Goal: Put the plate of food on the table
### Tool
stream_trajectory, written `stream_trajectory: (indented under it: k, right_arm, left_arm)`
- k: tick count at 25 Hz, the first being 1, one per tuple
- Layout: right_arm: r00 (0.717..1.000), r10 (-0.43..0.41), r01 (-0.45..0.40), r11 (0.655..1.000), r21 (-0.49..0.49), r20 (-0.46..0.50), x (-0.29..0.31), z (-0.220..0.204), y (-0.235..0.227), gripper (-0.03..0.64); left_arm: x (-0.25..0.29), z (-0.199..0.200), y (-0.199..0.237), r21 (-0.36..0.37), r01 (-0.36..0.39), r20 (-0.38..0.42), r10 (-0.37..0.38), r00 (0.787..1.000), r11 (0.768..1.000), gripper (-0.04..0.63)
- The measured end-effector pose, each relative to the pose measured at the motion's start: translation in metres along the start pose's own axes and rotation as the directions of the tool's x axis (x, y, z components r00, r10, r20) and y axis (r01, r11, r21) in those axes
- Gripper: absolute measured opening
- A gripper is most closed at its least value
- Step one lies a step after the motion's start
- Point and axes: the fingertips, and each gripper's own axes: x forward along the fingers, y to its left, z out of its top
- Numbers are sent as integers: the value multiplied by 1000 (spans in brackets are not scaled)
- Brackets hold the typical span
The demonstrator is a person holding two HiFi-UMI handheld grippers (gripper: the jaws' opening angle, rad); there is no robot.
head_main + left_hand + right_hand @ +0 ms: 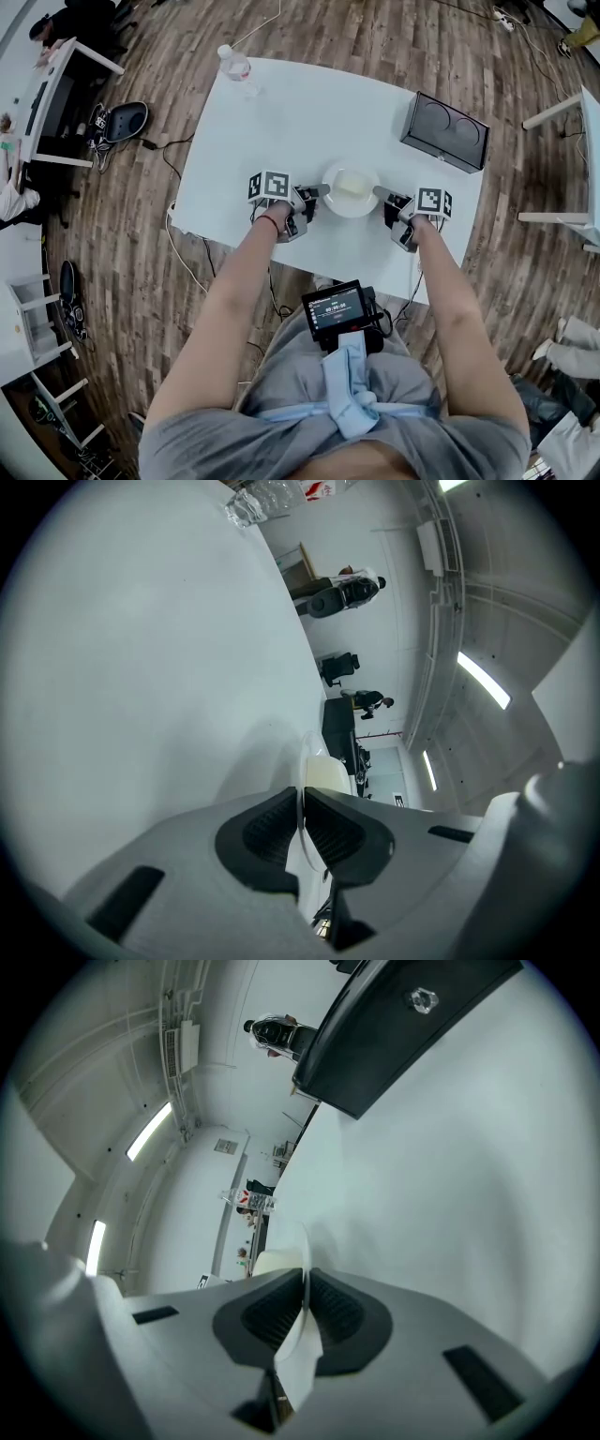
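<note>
A white plate (351,200) carrying a pale block of food (350,183) sits over the front middle of the white table (281,122). My left gripper (317,191) is shut on the plate's left rim, and my right gripper (380,194) is shut on its right rim. In the left gripper view the thin plate rim (302,761) runs edge-on between the dark pads, with the food (326,775) beyond. The right gripper view shows the plate rim (302,1251) pinched the same way, the food (272,1262) just past the jaws. Whether the plate touches the table I cannot tell.
A black box (444,131) with two round marks stands at the table's right rear, also seen as a dark box (394,1026) in the right gripper view. A clear plastic bottle (234,67) stands at the far left corner. Cables trail on the wooden floor (141,234).
</note>
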Motion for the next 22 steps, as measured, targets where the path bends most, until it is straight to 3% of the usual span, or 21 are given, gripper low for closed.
stream_trajectory:
  k: [16,22]
  right_arm:
    - [1000,-23,23,1000,20,7,0,6,-12,37]
    - [999,-37,37,998,49,10,-2,9,-14,37]
  left_arm:
    - [12,-2,12,5,-29,-22,29,999,1000,29]
    - [12,-5,16,1,-68,-92,67,993,998,29]
